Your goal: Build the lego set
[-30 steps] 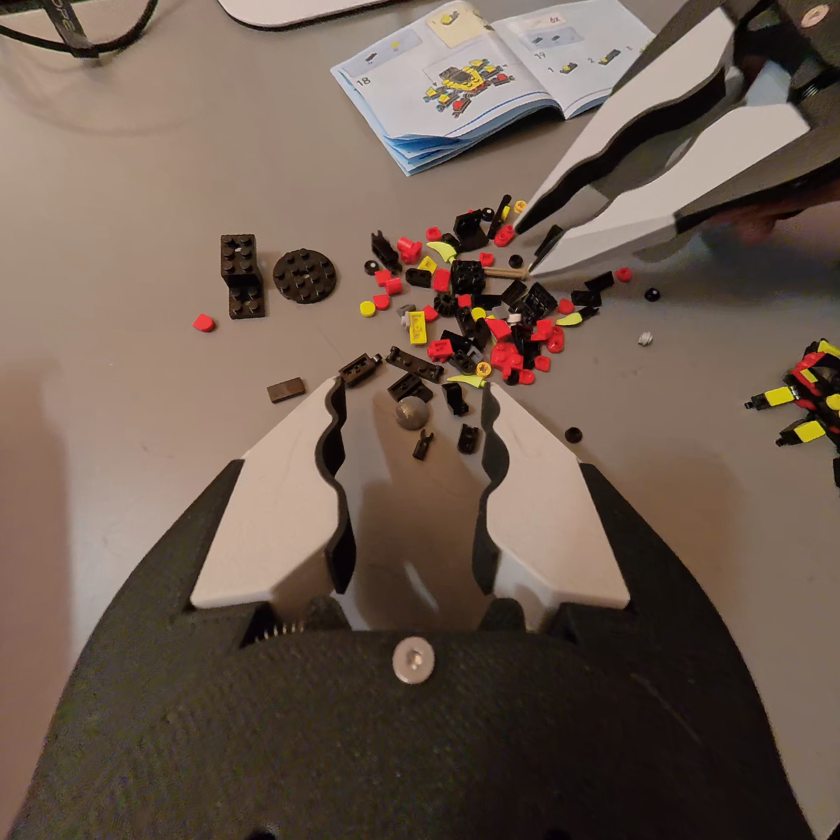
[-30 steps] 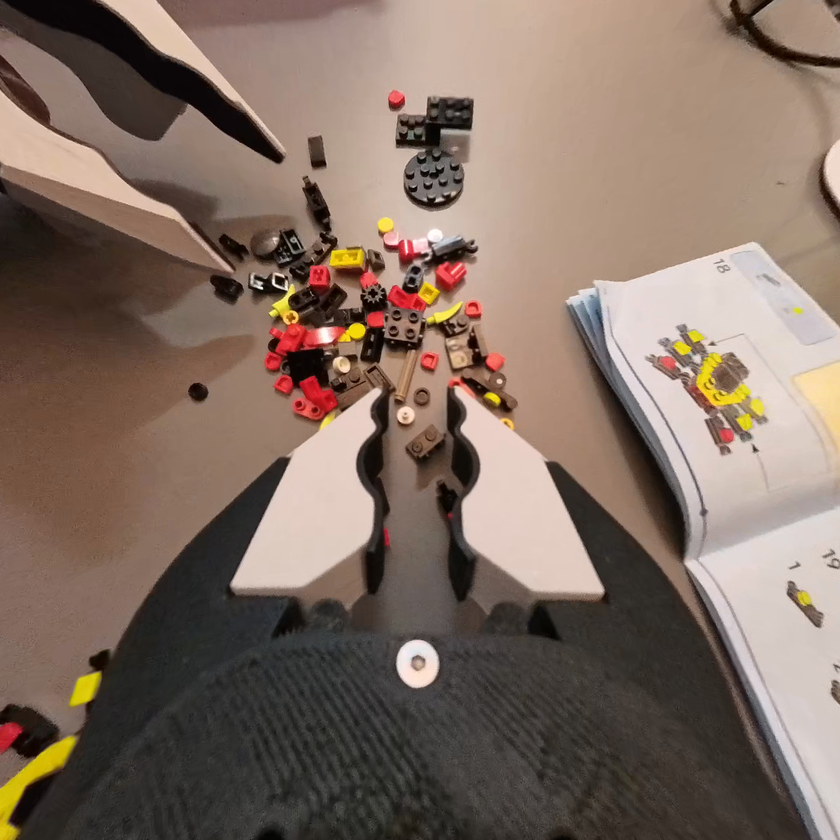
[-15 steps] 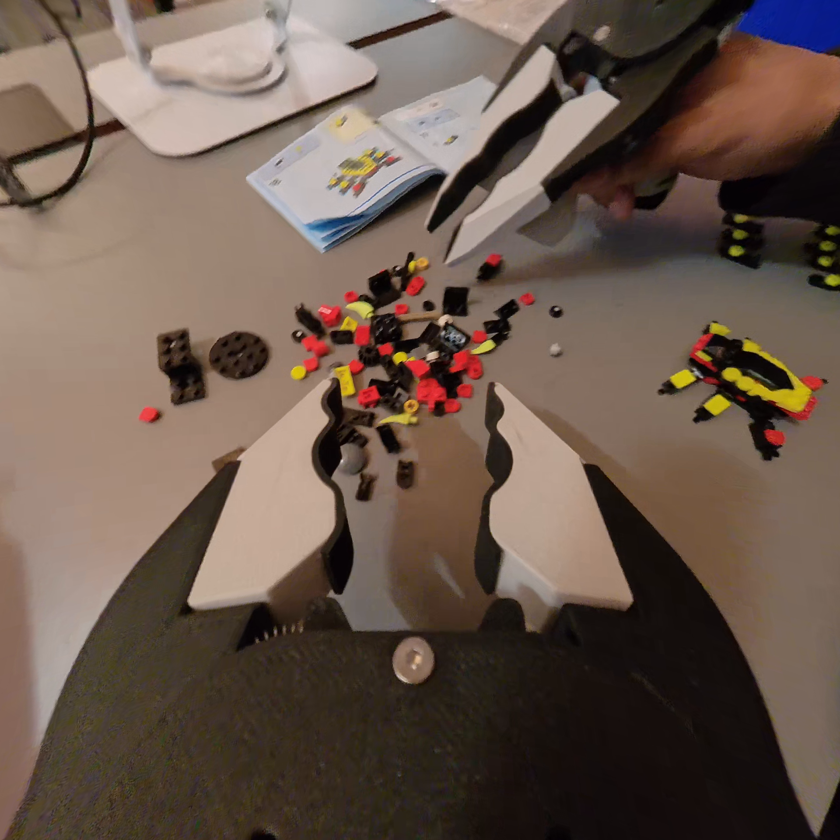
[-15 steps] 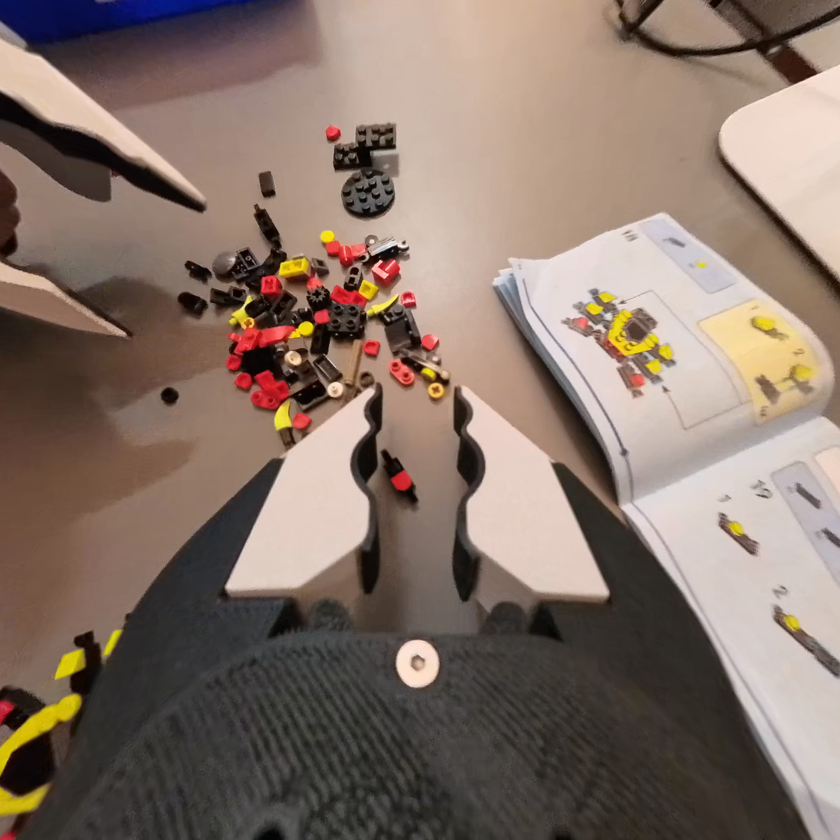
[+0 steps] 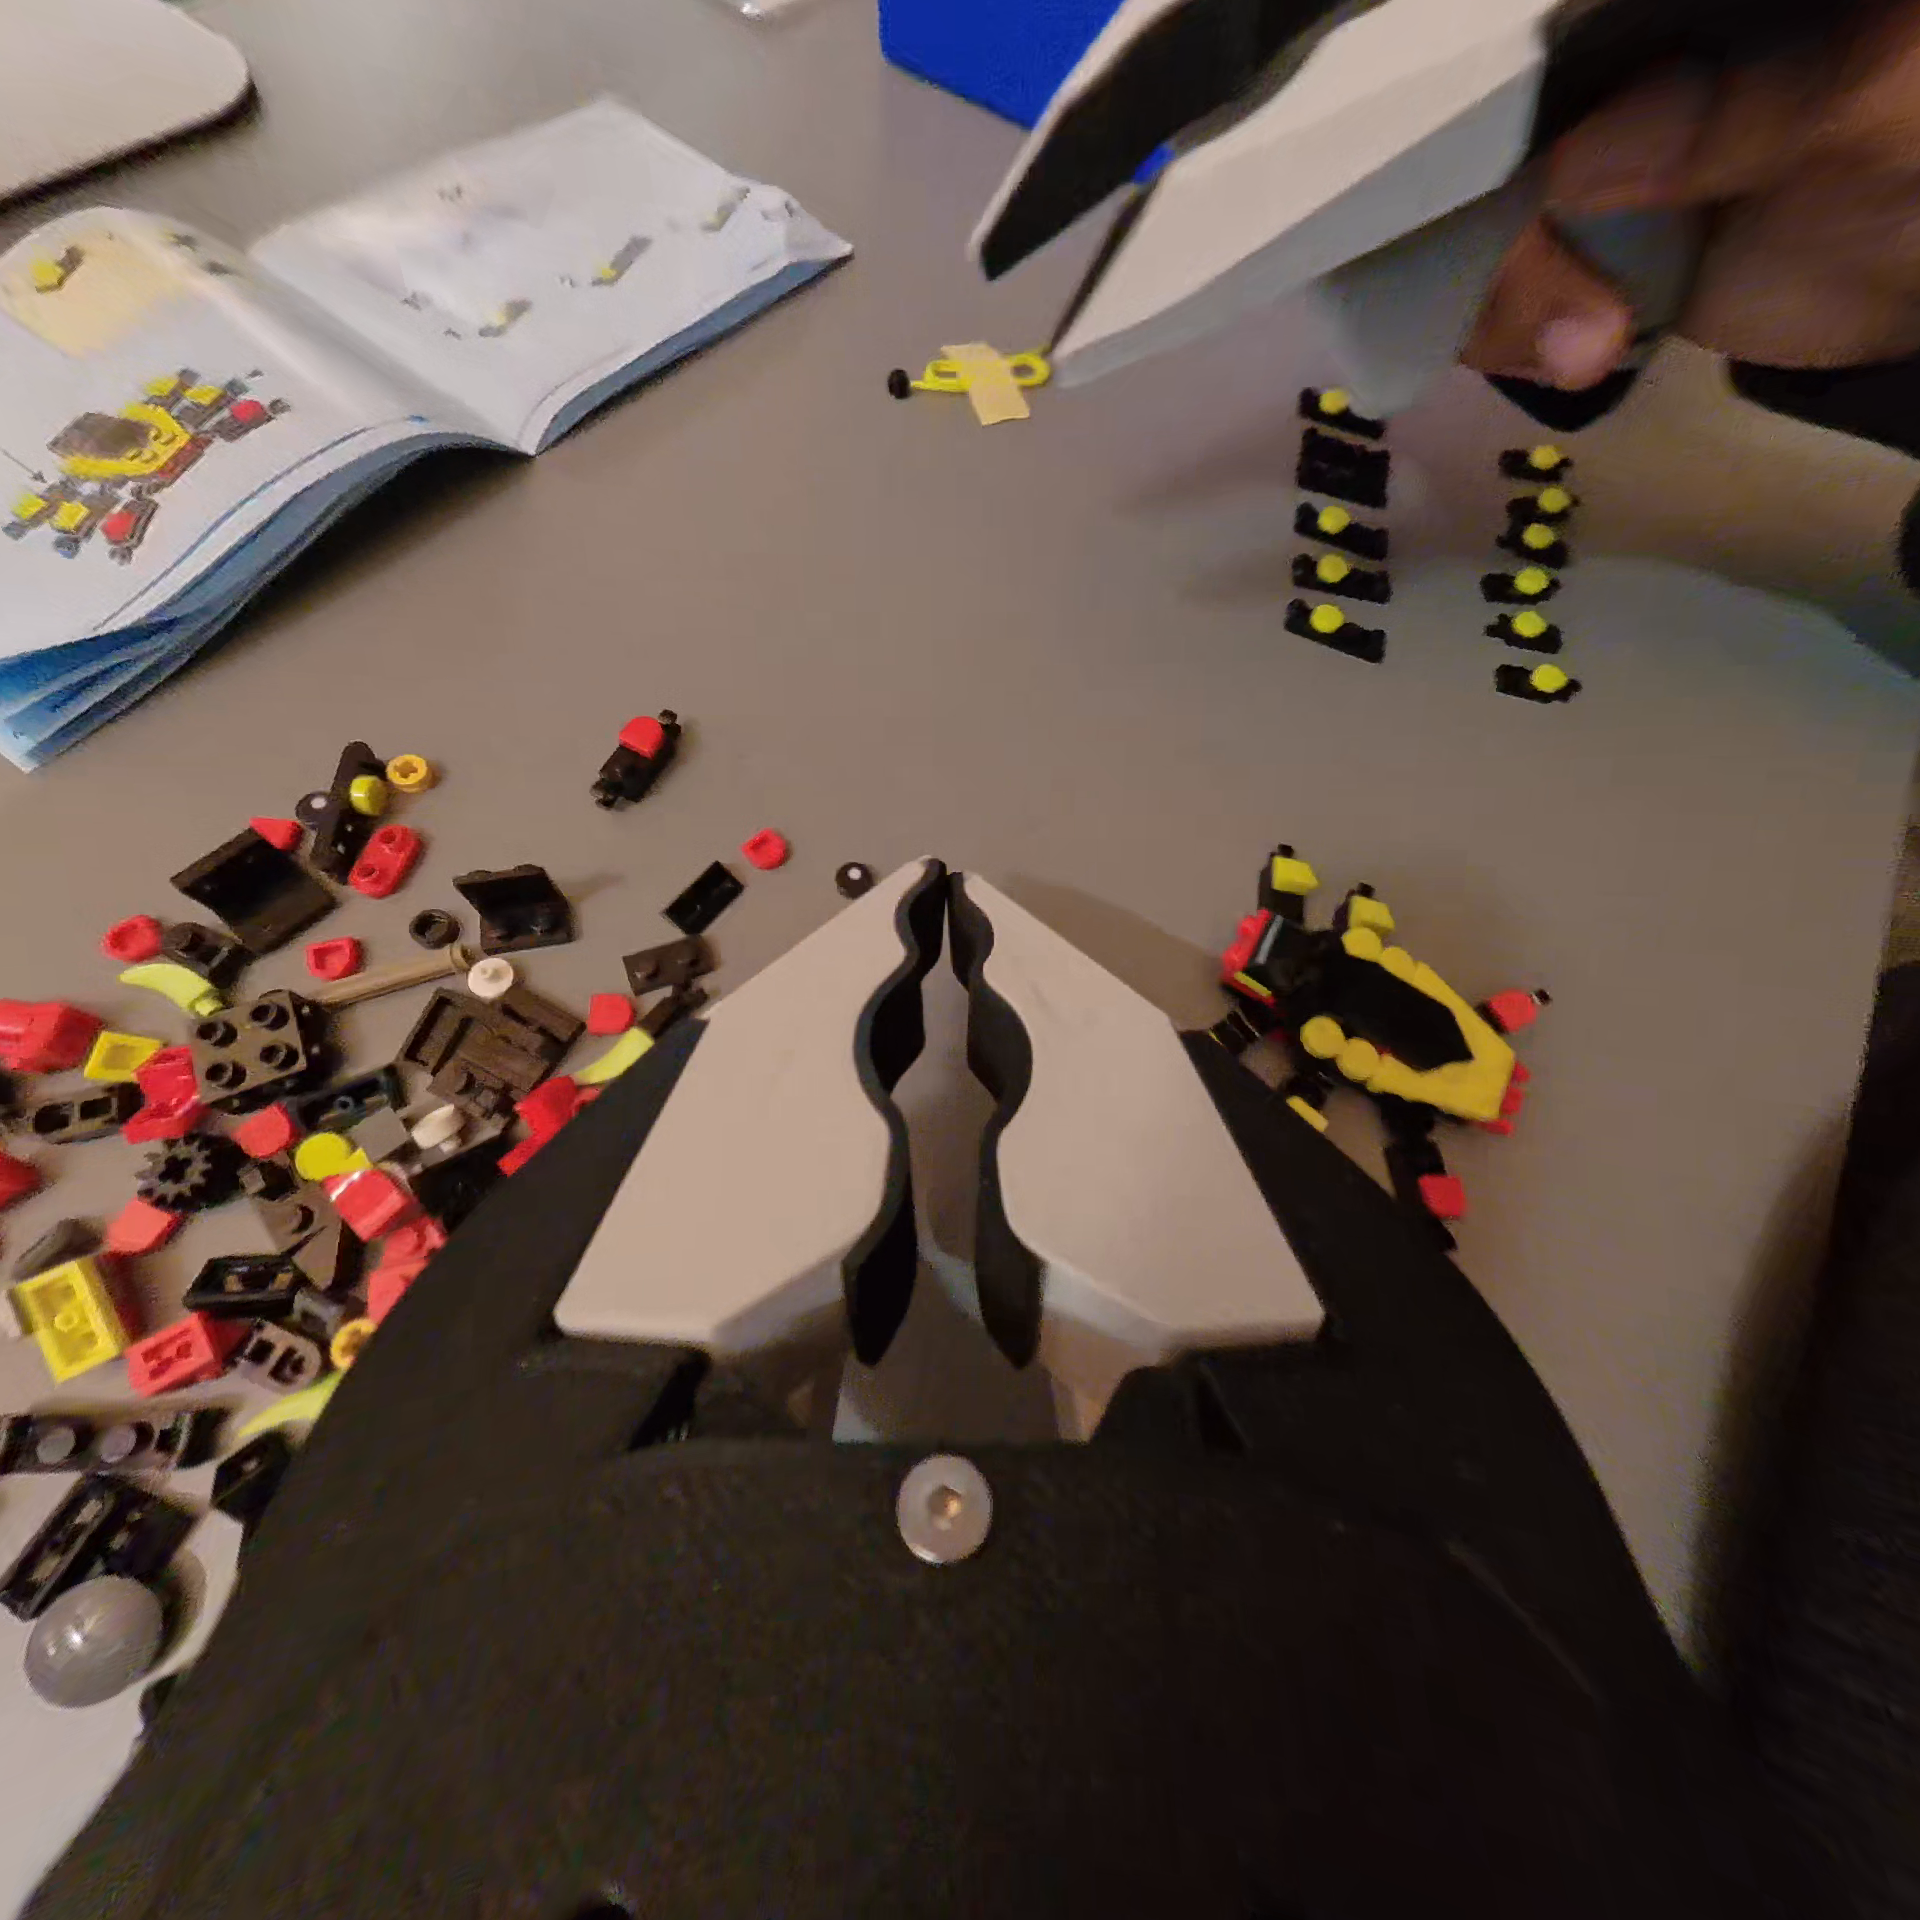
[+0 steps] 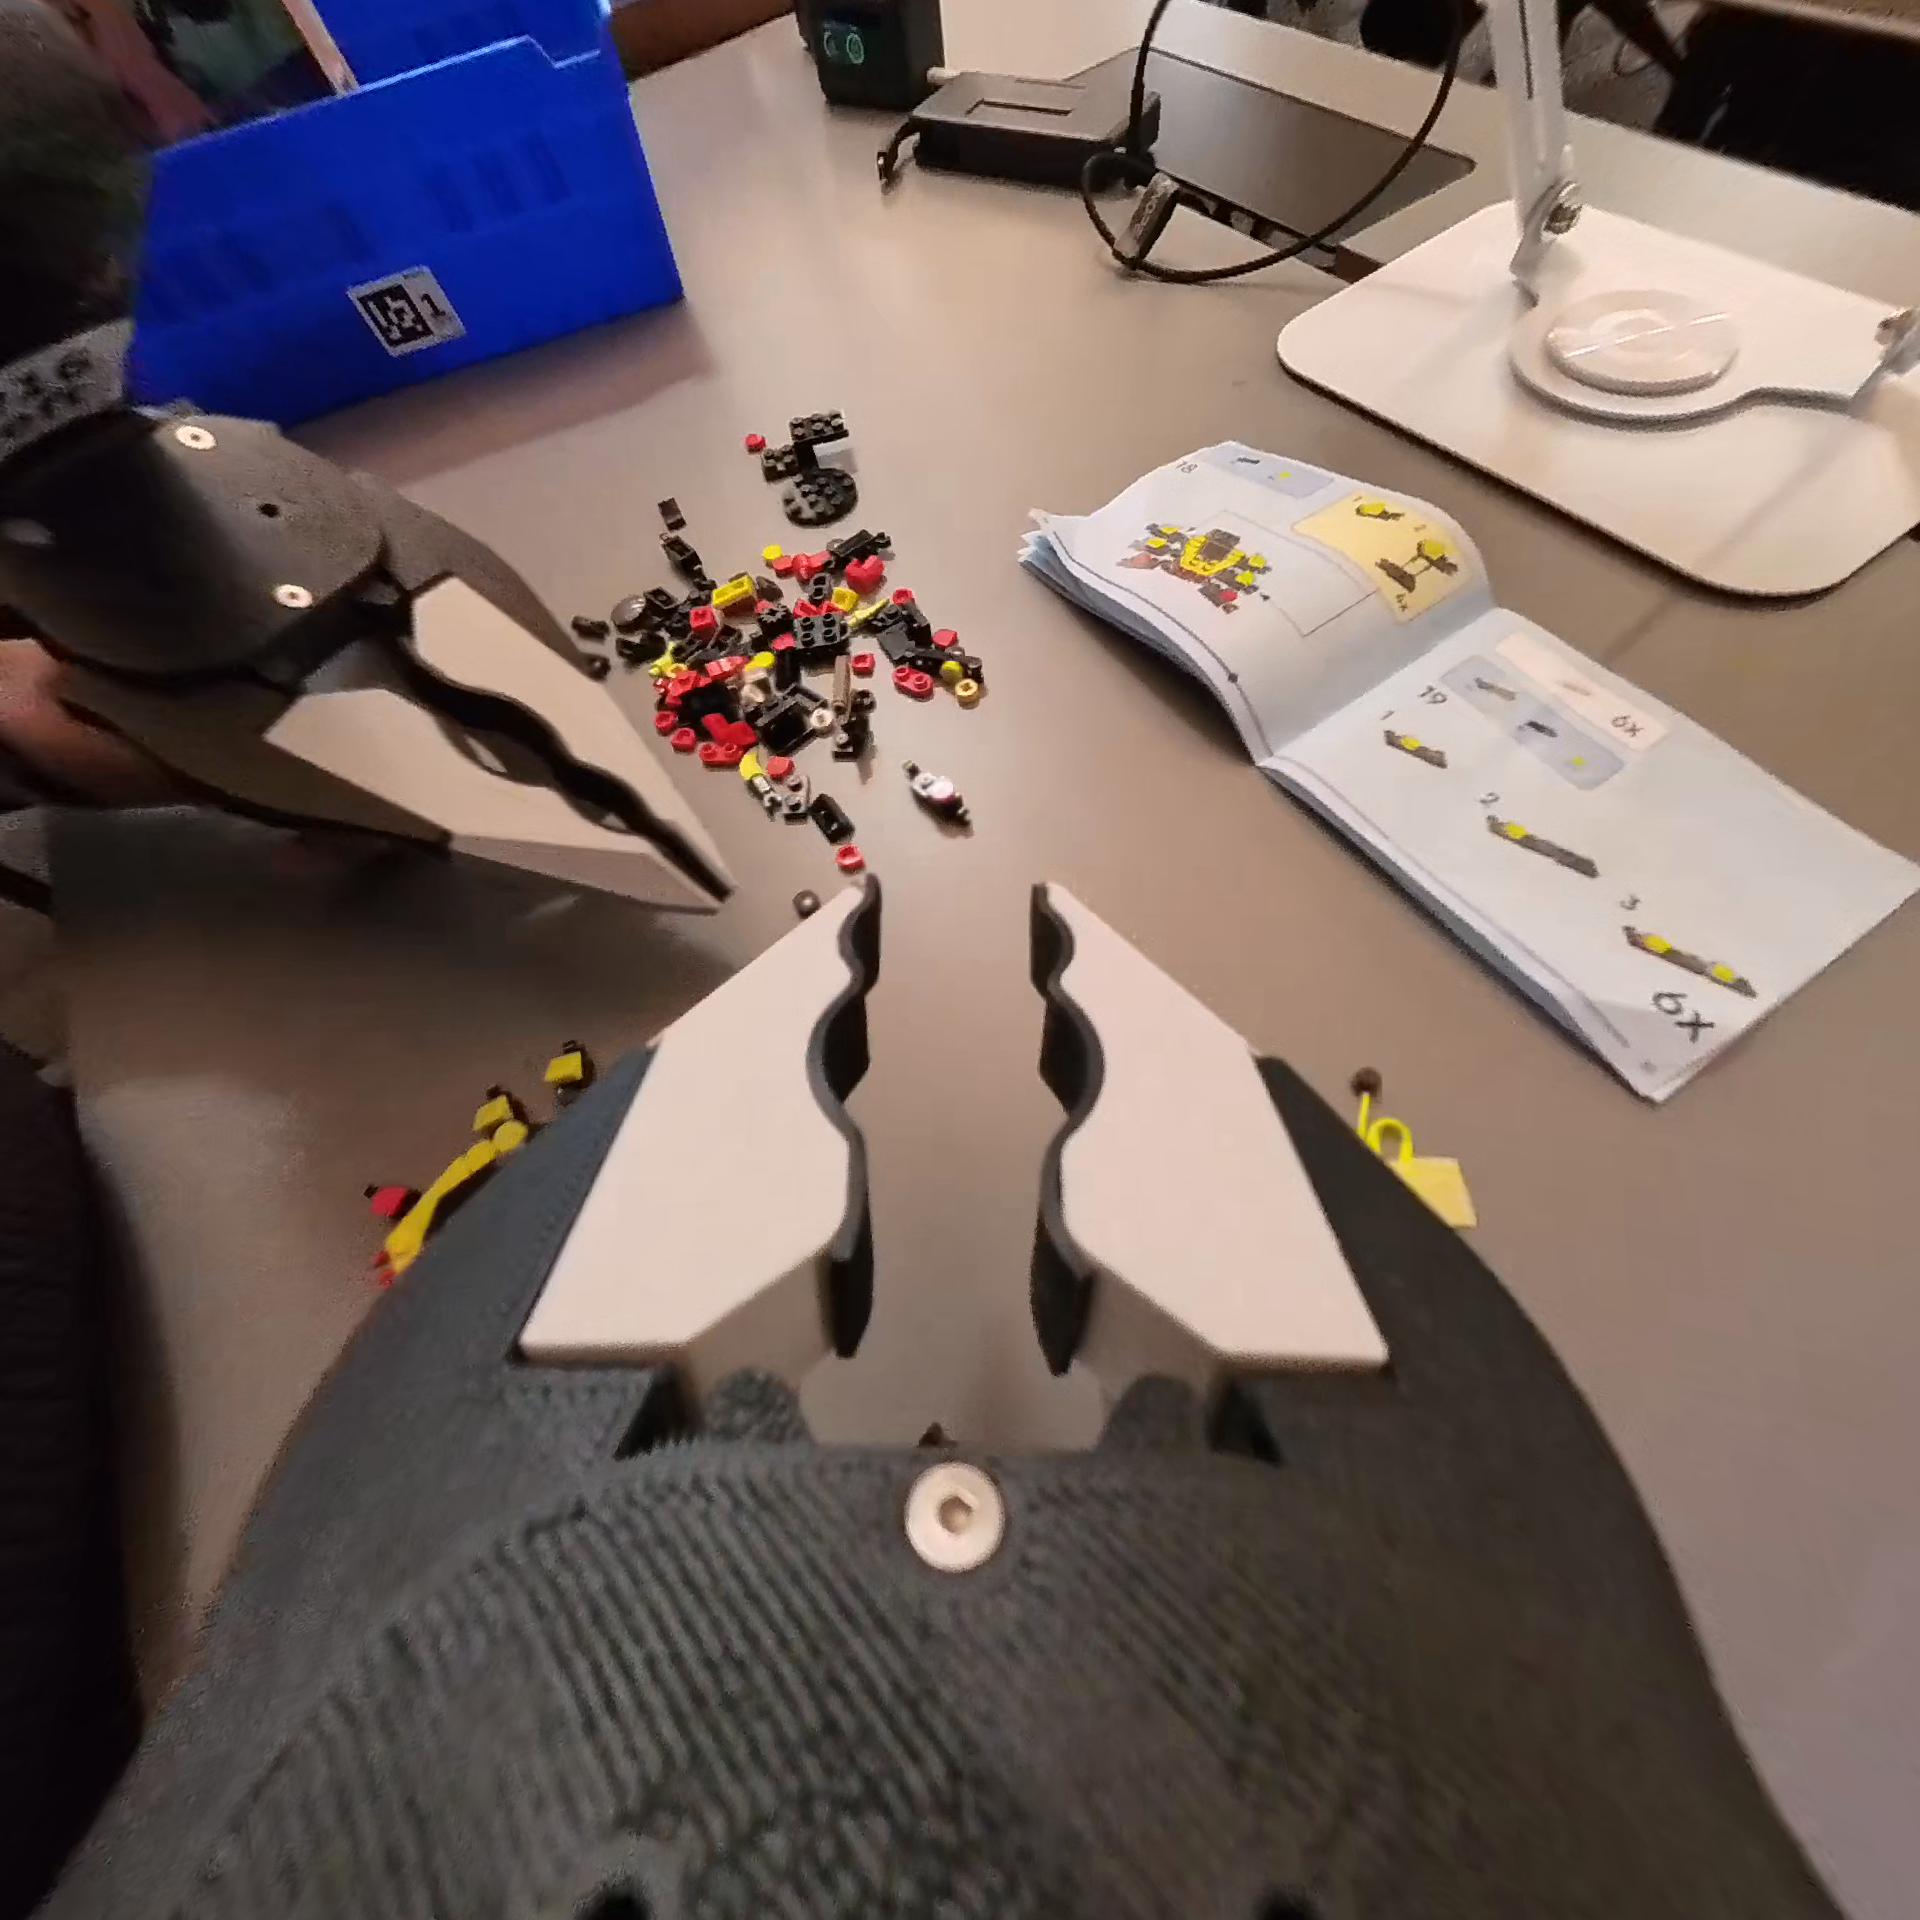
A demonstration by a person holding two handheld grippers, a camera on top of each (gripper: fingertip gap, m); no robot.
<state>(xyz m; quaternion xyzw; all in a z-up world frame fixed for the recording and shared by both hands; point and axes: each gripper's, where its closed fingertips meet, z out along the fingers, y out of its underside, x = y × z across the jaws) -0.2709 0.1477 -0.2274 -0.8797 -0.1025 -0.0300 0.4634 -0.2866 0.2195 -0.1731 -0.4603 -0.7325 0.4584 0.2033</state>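
Observation:
A pile of loose red, black and yellow Lego pieces point(image 5: 281, 1091) lies on the grey table, left of my left gripper point(image 5: 940, 875). That gripper is shut, and I see nothing between its tips. A part-built yellow, black and red model point(image 5: 1382, 1029) sits just right of it. My right gripper point(image 6: 956, 896) is open and empty above bare table, short of the pile point(image 6: 790, 655). A small red and black assembly point(image 6: 940, 795) lies ahead of it. The right gripper also shows in the left wrist view point(image 5: 1023, 317), above a yellow piece on a tan tag point(image 5: 982, 374).
An open instruction booklet point(image 6: 1455, 707) lies right of the pile. Two rows of small black pieces with yellow studs point(image 5: 1340, 530) stand beyond the model. A blue bin point(image 6: 395, 208), cables and a white stand base point(image 6: 1610, 416) are at the back. The grippers' ends are close to 10 cm from one another. About 30 cm separates my right fingertips from the white stand base point(image 6: 1610, 416).
My left gripper has closed and swung right, towards the model. My right gripper has pulled back from the pile and opened wider; the small red and black assembly now lies on the table.

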